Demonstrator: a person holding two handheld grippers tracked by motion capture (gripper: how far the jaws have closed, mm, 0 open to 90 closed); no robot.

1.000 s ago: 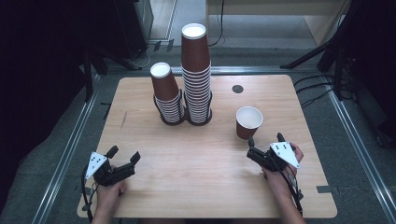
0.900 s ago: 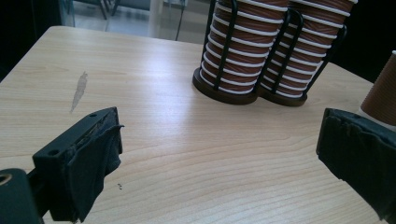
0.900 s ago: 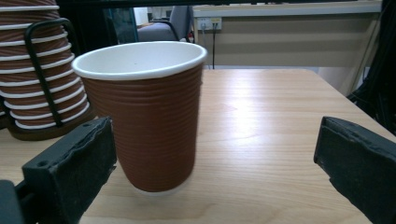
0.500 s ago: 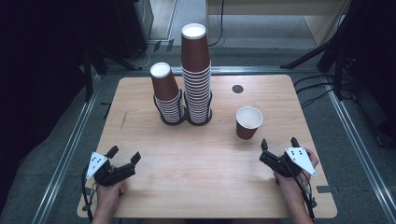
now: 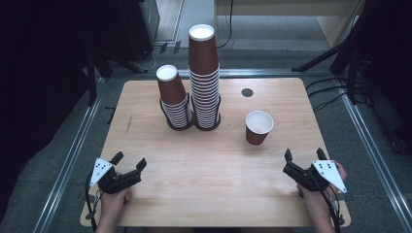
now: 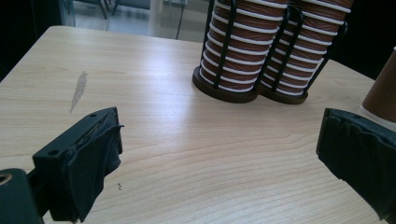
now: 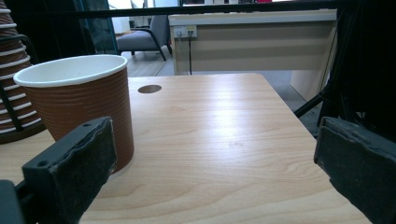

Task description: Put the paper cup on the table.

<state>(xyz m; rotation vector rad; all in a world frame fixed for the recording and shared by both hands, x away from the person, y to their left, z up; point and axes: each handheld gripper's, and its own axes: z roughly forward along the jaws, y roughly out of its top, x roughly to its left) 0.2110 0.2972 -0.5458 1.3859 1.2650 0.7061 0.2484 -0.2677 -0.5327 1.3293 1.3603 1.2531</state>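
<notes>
A single brown paper cup [image 5: 258, 127] is standing upright on the wooden counter [image 5: 214, 170], right of centre, near the two stacks of cups [image 5: 194, 82] sitting upside down in a black wire holder [image 5: 193, 121] toward the far edge. The right gripper [image 5: 302, 156] is resting near the counter's front right corner, jaws spread wide and released, holding nothing, with the cup just ahead and to its left. The left gripper [image 5: 129, 161] is lying near the front left corner, also released and empty, pointing toward the stacks. A dark round hole [image 5: 247, 92] is showing beyond the cup
</notes>
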